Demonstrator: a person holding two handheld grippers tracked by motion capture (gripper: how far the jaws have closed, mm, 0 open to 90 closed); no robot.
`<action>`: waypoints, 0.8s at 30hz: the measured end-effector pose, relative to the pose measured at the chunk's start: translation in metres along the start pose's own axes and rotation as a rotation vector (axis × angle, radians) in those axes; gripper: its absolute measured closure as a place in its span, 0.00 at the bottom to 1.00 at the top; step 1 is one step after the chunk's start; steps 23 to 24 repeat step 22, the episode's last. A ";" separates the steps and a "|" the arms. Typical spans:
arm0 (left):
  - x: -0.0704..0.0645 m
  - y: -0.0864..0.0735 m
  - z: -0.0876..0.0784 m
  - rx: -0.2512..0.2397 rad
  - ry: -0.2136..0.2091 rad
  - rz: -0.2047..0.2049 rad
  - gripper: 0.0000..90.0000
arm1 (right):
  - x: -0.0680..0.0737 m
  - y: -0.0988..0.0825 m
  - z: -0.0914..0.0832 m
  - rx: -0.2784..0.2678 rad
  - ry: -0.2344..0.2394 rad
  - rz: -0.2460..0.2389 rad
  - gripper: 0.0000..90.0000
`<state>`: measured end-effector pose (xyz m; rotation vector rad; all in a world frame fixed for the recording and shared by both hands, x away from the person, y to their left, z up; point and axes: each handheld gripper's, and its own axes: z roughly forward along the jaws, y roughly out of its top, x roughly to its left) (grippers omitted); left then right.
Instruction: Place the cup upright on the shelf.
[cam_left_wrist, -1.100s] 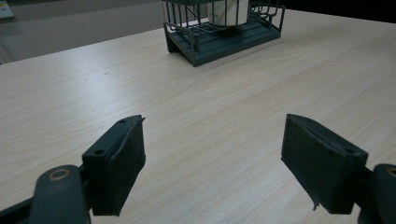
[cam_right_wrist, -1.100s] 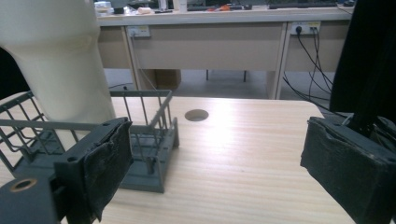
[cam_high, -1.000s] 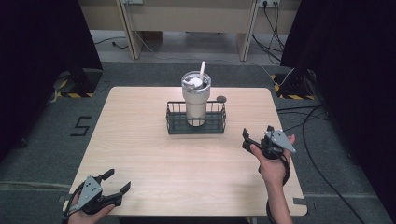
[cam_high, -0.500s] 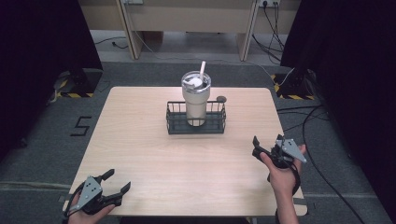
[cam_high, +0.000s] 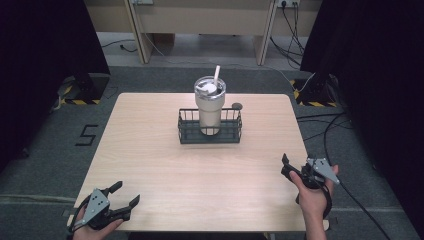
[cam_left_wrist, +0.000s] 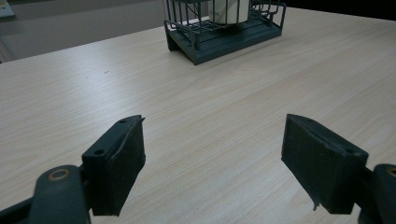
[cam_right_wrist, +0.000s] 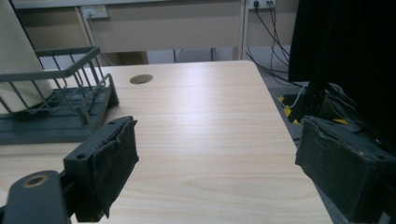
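A cream tumbler (cam_high: 210, 107) with a lid and a white straw (cam_high: 216, 74) stands upright in a dark wire basket (cam_high: 210, 135) at the back middle of the wooden table (cam_high: 150, 150). My left gripper (cam_high: 127, 193) is open at the table's near left corner, with nothing between its jaws. In the left gripper view it (cam_left_wrist: 214, 119) points at the basket (cam_left_wrist: 224, 37) far ahead. My right gripper (cam_high: 296, 164) is open and holds nothing at the table's right edge. In the right gripper view it (cam_right_wrist: 219, 121) has the basket (cam_right_wrist: 56, 116) and tumbler (cam_right_wrist: 18, 60) off to its left.
A small dark round spot (cam_high: 237, 106) marks the table just behind the basket's right end. Cables (cam_high: 345, 130) trail over the grey floor to the right. Wooden furniture legs (cam_high: 137, 30) stand beyond the table, and black curtains (cam_high: 45, 45) hang on both sides.
My right gripper has drawn back from the basket toward the near right part of the table, still open. The left gripper, basket and tumbler have not moved.
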<state>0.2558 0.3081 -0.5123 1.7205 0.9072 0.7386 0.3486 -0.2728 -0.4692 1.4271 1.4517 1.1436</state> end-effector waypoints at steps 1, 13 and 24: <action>0.000 0.000 0.000 0.000 0.001 0.000 0.23 | -0.001 -0.001 0.000 0.002 -0.003 0.002 0.14; 0.000 0.000 0.000 0.002 0.003 0.002 0.23 | -0.013 -0.025 -0.007 0.042 -0.029 0.000 0.15; 0.000 0.000 0.000 -0.001 0.001 0.002 0.23 | -0.009 -0.024 -0.011 0.033 -0.013 -0.003 0.16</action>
